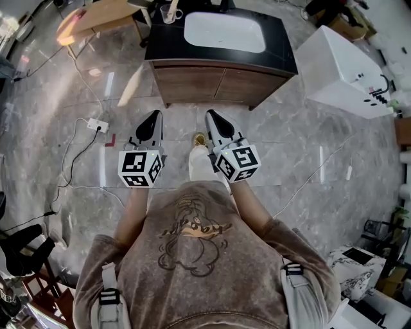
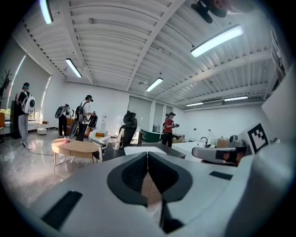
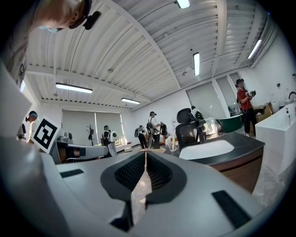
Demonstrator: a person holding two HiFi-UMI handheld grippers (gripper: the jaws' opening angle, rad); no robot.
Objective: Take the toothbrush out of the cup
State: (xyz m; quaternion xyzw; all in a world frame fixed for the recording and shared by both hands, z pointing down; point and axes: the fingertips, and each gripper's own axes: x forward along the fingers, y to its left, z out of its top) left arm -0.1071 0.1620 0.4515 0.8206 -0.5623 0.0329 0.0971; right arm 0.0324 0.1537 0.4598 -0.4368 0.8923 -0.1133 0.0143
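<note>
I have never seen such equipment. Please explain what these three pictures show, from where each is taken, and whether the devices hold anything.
There is no robot: a person holds a gripper in each hand. The head view comes from a camera on the person's head, looking down at the left gripper, the right gripper and the floor. The two gripper views come from cameras riding on each gripper, looking along its jaws. Both grippers are shut and hold nothing. Ahead stands a cabinet with a white sink; a cup stands on its dark top beside the sink. Its contents are too small to tell.
</note>
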